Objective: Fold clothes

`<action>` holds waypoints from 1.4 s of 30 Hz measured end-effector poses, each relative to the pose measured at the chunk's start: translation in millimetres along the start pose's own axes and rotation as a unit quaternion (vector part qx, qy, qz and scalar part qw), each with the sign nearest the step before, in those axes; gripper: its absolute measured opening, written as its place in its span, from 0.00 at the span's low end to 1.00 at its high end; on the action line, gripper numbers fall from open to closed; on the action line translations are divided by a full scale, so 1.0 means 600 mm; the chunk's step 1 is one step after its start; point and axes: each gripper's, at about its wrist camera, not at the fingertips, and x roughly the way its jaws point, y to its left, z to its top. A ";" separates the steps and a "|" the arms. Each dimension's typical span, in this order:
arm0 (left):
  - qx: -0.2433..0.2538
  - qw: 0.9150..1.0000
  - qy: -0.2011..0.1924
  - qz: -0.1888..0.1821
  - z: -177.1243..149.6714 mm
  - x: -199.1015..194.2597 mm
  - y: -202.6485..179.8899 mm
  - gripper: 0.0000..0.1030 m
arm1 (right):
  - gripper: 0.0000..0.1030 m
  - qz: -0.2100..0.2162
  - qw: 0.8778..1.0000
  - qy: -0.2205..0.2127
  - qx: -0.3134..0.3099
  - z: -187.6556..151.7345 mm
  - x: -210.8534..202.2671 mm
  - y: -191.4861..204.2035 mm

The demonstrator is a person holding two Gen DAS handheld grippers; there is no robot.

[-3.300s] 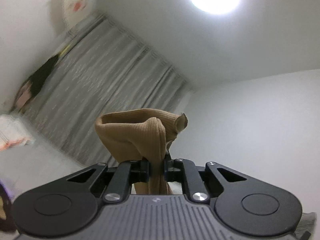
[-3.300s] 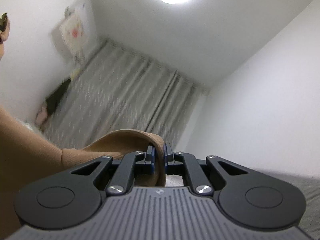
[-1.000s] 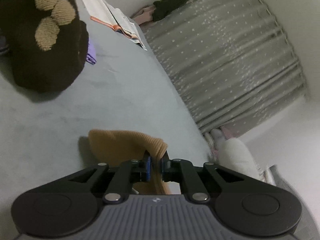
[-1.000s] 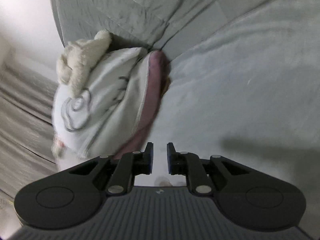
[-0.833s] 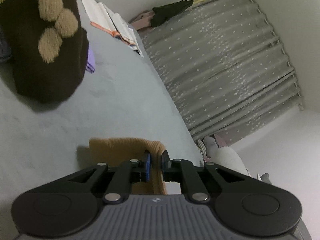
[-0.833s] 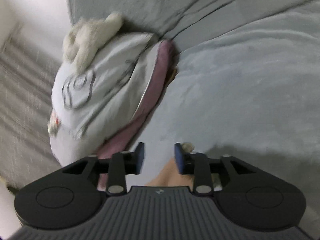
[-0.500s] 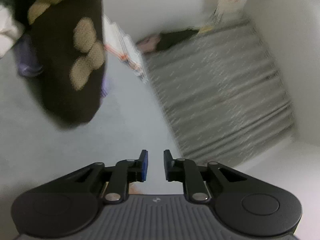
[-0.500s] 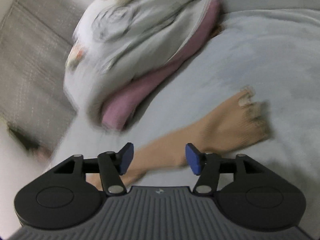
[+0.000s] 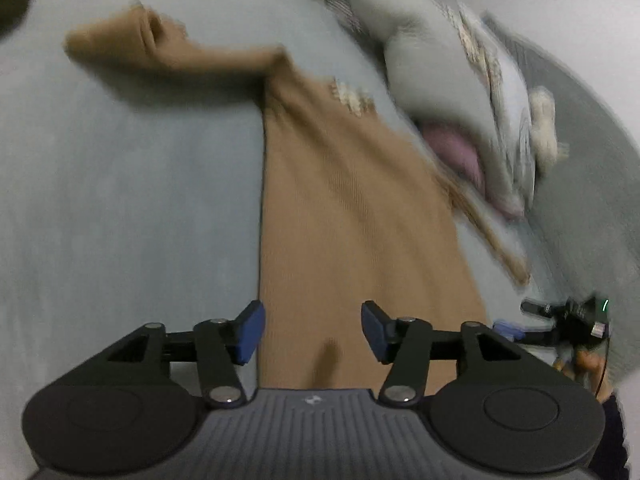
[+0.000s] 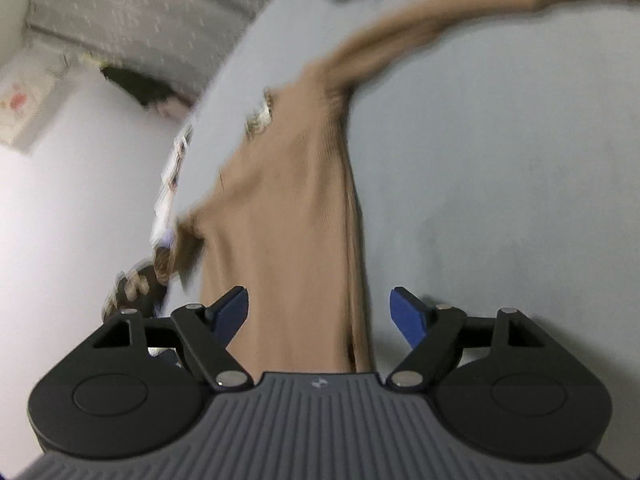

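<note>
A grey bed (image 9: 120, 200) carries a tan sweater (image 9: 352, 208) spread flat, sleeves out; a pale pillow (image 9: 436, 80) lies far right.

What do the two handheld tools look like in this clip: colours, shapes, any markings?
Both match: the left tool and right tool have a ribbed grey body bearing a small pale logo, black rounded side housings with circular recesses, black linkage arms with silver rivets, and blue pads on the fingers. No cables or sleeves show.
</note>
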 end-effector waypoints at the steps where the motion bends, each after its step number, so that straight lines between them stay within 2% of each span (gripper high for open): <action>1: 0.000 1.000 -0.003 -0.003 -0.004 0.001 0.004 0.55 | 0.77 0.002 1.000 0.001 -0.004 -0.020 -0.008 0.000; 4: -0.027 0.999 -0.009 -0.021 -0.015 -0.001 0.014 0.57 | 0.77 0.026 1.000 -0.004 0.001 -0.055 -0.015 -0.007; 6: -0.033 0.999 -0.010 -0.026 -0.018 0.000 0.014 0.57 | 0.62 0.031 0.999 -0.014 0.004 -0.066 -0.013 -0.009; 7: -0.031 0.999 -0.013 -0.027 -0.026 0.000 0.013 0.58 | 0.38 0.034 0.999 -0.016 0.007 -0.070 -0.009 -0.011; 8: -0.028 0.999 -0.015 -0.031 -0.033 0.000 0.008 0.58 | 0.23 0.035 0.999 -0.012 0.012 -0.076 -0.003 -0.014; 12: -0.021 0.999 -0.025 -0.032 -0.056 0.015 -0.021 0.57 | 0.12 0.004 1.000 -0.018 -0.016 -0.095 0.027 0.005; 13: -0.020 0.999 -0.029 -0.026 -0.060 0.017 -0.025 0.49 | 0.10 0.001 1.000 -0.020 -0.021 -0.096 0.025 0.006; 14: -0.018 0.999 -0.033 -0.015 -0.063 0.017 -0.028 0.42 | 0.09 -0.007 0.999 -0.026 -0.033 -0.098 0.025 0.014; 15: -0.016 0.999 -0.036 -0.004 -0.065 0.017 -0.030 0.28 | 0.09 -0.013 0.998 -0.032 -0.048 -0.099 0.025 0.024; 16: -0.023 0.999 -0.038 0.000 -0.067 0.019 -0.030 0.23 | 0.09 -0.015 0.998 -0.034 -0.055 -0.097 0.028 0.027; 18: -0.047 0.998 -0.042 -0.001 -0.071 0.023 -0.030 0.14 | 0.08 -0.016 0.995 -0.053 -0.081 -0.100 0.012 0.044; 21: -0.051 0.997 -0.055 0.007 -0.079 0.020 -0.038 0.10 | 0.08 -0.007 0.993 -0.073 -0.088 -0.097 -0.004 0.053; 24: -0.059 0.995 -0.073 0.022 -0.084 0.007 -0.057 0.09 | 0.08 -0.006 0.991 -0.093 -0.095 -0.096 -0.017 0.060; 29: -0.055 0.992 -0.107 -0.028 -0.081 -0.074 -0.093 0.09 | 0.08 0.039 0.980 -0.140 -0.135 -0.102 -0.070 0.111; 32: -0.038 0.994 -0.099 -0.034 -0.092 -0.105 -0.102 0.09 | 0.08 0.057 0.976 -0.151 -0.146 -0.107 -0.105 0.120; 37: -0.030 0.998 -0.049 -0.021 -0.118 -0.104 -0.094 0.10 | 0.08 0.069 0.976 -0.123 -0.165 -0.126 -0.132 0.116; 39: -0.028 0.999 -0.041 -0.010 -0.124 -0.105 -0.088 0.12 | 0.08 0.082 0.975 -0.101 -0.181 -0.132 -0.138 0.120; 41: -0.032 0.998 -0.047 0.002 -0.119 -0.111 -0.077 0.17 | 0.13 0.099 0.973 -0.079 -0.192 -0.133 -0.138 0.121; 42: -0.033 0.998 -0.055 0.010 -0.115 -0.114 -0.072 0.28 | 0.14 0.117 0.972 -0.057 -0.194 -0.130 -0.131 0.120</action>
